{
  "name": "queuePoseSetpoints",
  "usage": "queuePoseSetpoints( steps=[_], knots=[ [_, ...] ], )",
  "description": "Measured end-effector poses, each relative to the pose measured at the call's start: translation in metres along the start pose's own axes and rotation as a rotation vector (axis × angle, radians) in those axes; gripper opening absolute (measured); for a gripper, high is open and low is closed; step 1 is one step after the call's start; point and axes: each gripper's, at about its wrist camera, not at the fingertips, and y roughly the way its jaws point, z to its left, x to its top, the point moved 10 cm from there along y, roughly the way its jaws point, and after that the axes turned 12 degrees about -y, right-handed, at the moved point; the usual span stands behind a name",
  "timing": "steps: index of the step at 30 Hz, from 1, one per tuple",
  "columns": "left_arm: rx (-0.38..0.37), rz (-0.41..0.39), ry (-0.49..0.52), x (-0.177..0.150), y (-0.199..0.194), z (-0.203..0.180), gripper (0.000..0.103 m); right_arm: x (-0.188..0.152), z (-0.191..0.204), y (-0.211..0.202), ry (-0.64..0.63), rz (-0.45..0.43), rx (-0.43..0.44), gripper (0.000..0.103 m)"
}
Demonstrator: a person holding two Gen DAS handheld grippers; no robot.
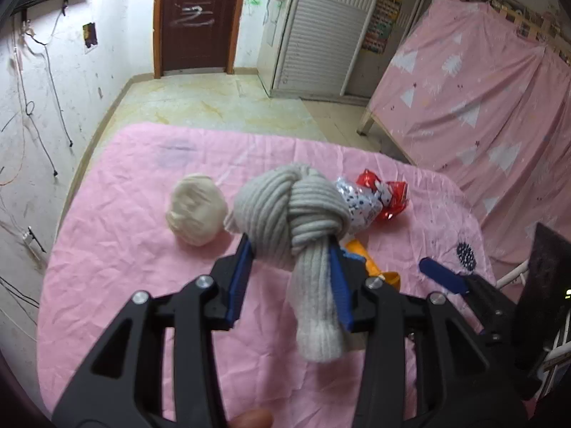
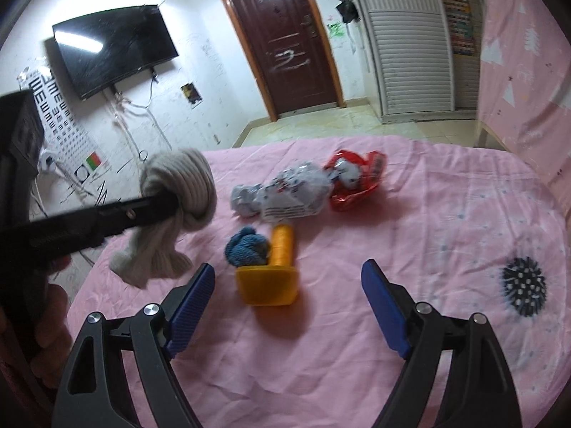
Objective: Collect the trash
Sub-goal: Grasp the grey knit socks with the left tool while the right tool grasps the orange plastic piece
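Left gripper (image 1: 291,249) clamps a knotted grey sock (image 1: 292,210), lifted above the pink sheet (image 1: 142,267); right gripper (image 2: 289,274) spread wide, empty, over an orange brush (image 2: 267,285); crumpled wrappers (image 2: 307,192) lie beyond.

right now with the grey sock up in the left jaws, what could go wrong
1. The left gripper pinches the knotted grey sock only below the knot, with its tail hanging loose, so it could slip out.
2. The open right gripper points at the orange tool, which touches the blue yarn ball; closing there may drag both.
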Motion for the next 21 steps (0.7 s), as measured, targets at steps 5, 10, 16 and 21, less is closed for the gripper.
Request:
queuePoseSetpoints(
  steps=[5, 10, 16, 21],
  knots=[
    [-0.008, -0.036, -0.006, 0.008, -0.013, 0.006, 0.039, -0.002, 0.009, 0.014, -0.021, 0.062, 0.016, 0.077],
    [-0.013, -0.046, -0.008, 0.009, -0.019, 0.009, 0.039, -0.004, 0.015, 0.021, -0.026, 0.101, 0.025, 0.049],
    [-0.013, -0.049, -0.009, 0.008, -0.022, 0.011, 0.039, -0.010, 0.019, 0.018, -0.039, 0.111, 0.029, 0.035],
    [-0.013, -0.060, 0.001, 0.008, -0.028, 0.009, 0.039, -0.017, 0.023, 0.005, -0.060, 0.115, 0.028, 0.035]
  ],
)
